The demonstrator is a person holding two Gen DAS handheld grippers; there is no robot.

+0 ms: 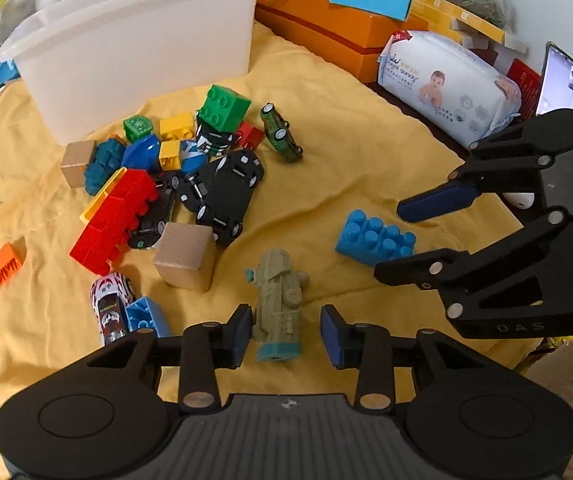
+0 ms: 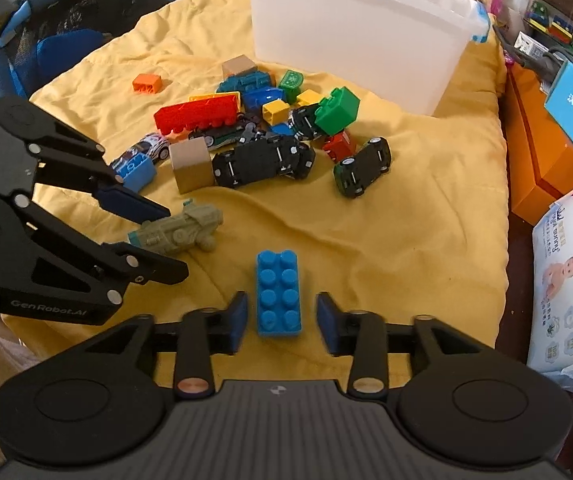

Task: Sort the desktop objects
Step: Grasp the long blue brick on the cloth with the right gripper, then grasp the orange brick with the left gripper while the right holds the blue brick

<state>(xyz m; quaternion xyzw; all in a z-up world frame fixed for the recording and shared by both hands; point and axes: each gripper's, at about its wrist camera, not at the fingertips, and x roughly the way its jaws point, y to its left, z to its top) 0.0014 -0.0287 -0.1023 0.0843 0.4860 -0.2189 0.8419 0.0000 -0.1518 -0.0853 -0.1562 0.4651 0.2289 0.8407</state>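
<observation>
Both tools straddled a toy, neither yet gripped.

Left wrist view: my left gripper (image 1: 286, 334) stood wide around the grey-green toy vehicle (image 1: 280, 304) near the yellow cloth's (image 1: 346, 152) front edge; I judged centring first best. Right wrist view: my right gripper (image 2: 279, 322) gaped around the blue building block (image 2: 279, 294); squeeze its long sides squarely.

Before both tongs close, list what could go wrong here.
1. The grey-green toy vehicle sits off-centre, near one finger of the open left tongs; closing may twist or push it away.
2. The right tongs straddle only the near end of the blue brick; it may pivot out.
3. Both tongs work close together and could collide when lifting.
</observation>
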